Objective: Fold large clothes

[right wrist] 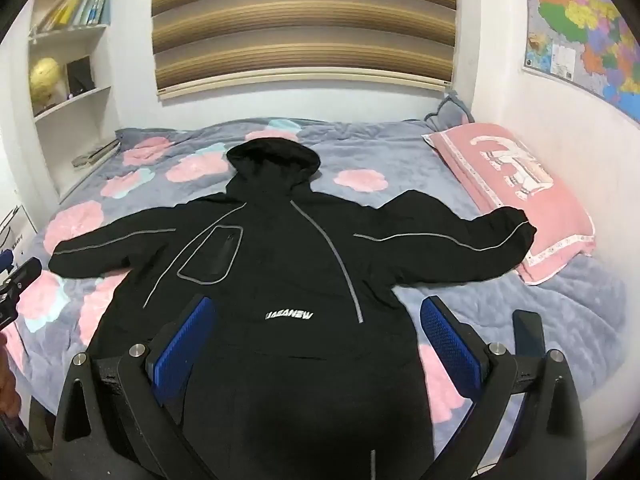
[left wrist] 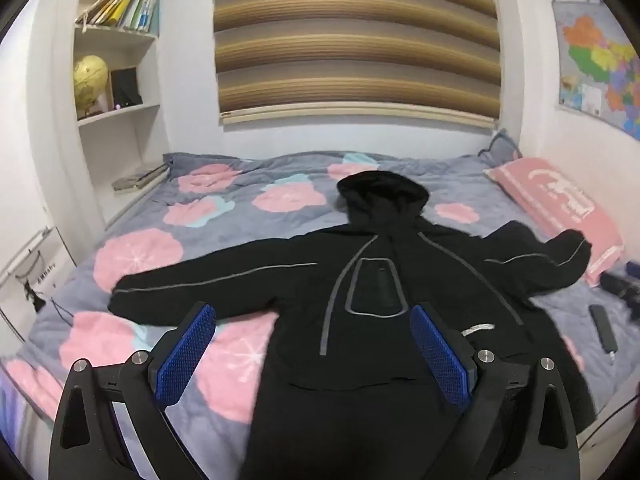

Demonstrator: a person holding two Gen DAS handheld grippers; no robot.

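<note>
A black hooded jacket (left wrist: 372, 280) with grey piping lies flat on the bed, hood towards the wall and both sleeves spread out; it also shows in the right wrist view (right wrist: 280, 264). My left gripper (left wrist: 312, 320) is open and empty, hovering above the jacket's lower left body. My right gripper (right wrist: 318, 312) is open and empty, hovering above the jacket's lower middle near the white logo. The right sleeve's cuff (right wrist: 516, 228) rests against a pink pillow (right wrist: 516, 192).
The bed has a grey quilt with pink flowers (left wrist: 192, 216). A black remote (left wrist: 604, 328) and dark items lie at the bed's right. White shelves (left wrist: 116, 80) with books and a globe stand at the left. The left gripper's tip (right wrist: 20, 280) shows at the left edge.
</note>
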